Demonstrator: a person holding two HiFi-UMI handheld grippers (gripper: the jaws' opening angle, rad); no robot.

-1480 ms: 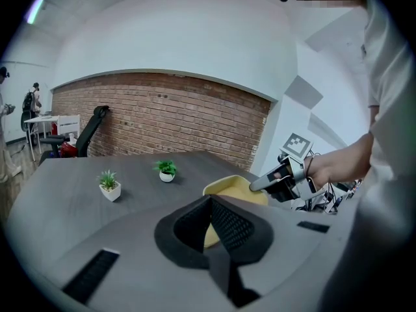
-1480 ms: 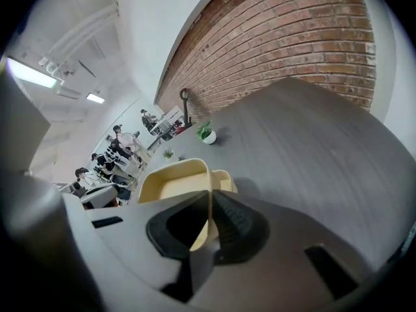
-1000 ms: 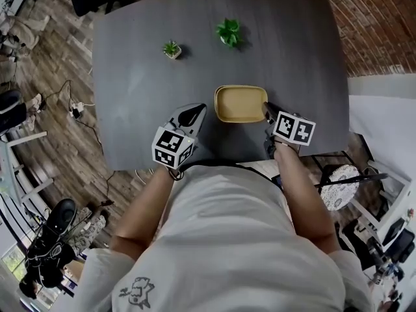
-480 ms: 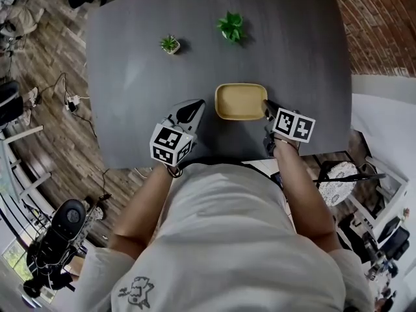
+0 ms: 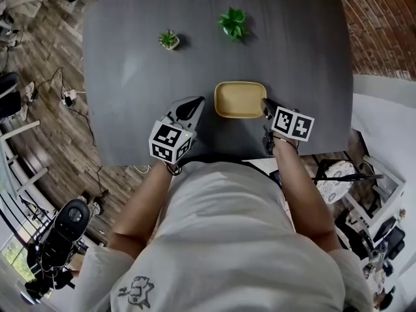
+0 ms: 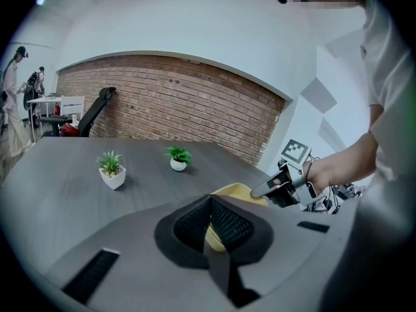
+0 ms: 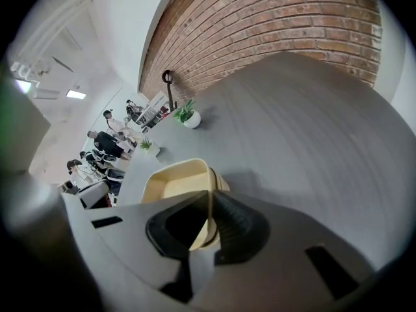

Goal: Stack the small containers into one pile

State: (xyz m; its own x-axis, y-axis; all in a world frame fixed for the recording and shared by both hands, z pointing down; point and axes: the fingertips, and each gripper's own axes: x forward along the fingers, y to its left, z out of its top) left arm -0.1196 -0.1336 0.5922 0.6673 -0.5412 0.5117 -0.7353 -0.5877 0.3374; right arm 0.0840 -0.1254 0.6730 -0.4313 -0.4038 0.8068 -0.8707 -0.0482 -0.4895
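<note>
While left fingers (image 6: 229,227) sit closed beside the yellow container (image 5: 239,100), its rim stands between the opening right fingers (image 7: 238,223).

The left tool (image 5: 196,104) has its jaws together, with nothing held. The right tool (image 5: 264,103) has its jaws opening, with the rim of the container (image 5: 239,100) between them.

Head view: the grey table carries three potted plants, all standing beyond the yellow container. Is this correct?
Not quite: there are two potted plants, not three. The head view shows a small plant in a white pot and a larger plant. Both stand beyond the yellow container on the grey table.
</note>
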